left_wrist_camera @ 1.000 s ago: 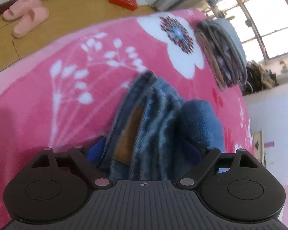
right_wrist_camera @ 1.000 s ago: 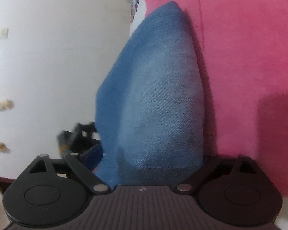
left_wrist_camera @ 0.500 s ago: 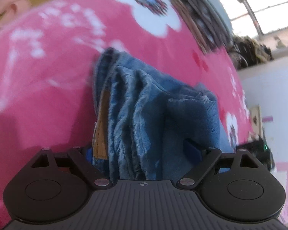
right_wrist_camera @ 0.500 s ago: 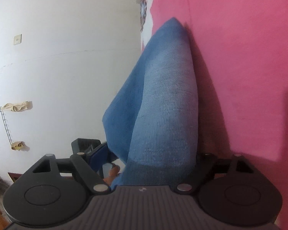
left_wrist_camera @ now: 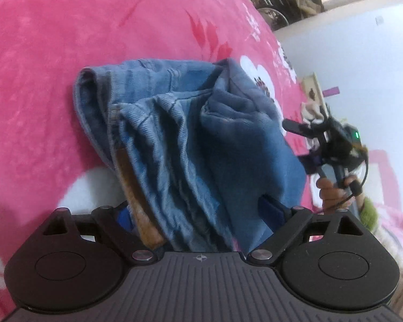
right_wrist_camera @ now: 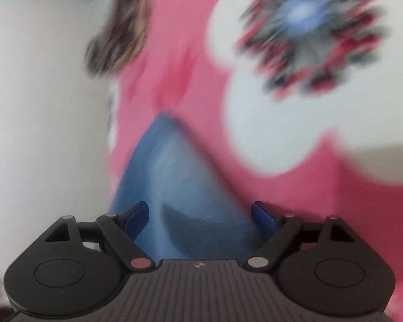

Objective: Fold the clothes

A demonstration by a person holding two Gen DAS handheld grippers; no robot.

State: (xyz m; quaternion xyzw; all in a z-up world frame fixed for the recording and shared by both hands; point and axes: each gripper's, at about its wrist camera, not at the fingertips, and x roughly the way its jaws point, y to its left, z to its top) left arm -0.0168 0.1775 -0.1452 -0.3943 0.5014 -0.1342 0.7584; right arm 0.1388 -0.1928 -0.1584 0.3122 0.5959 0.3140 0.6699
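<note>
Blue denim jeans, tan patch; pink blanket, white flowers.

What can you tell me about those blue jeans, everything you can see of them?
The jeans are faded blue denim, bunched into thick, wrinkled folds, with a tan patch showing at the waistband. They lie over a pink floral blanket. The left gripper has the bunched waistband between its blue fingers; the right gripper has another smooth denim fold between its own. The right wrist view is blurred.

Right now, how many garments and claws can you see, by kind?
Jeans: 1
Striped garment, blurred: 1
Claws: 2, left claw and right claw
Total: 4
</note>
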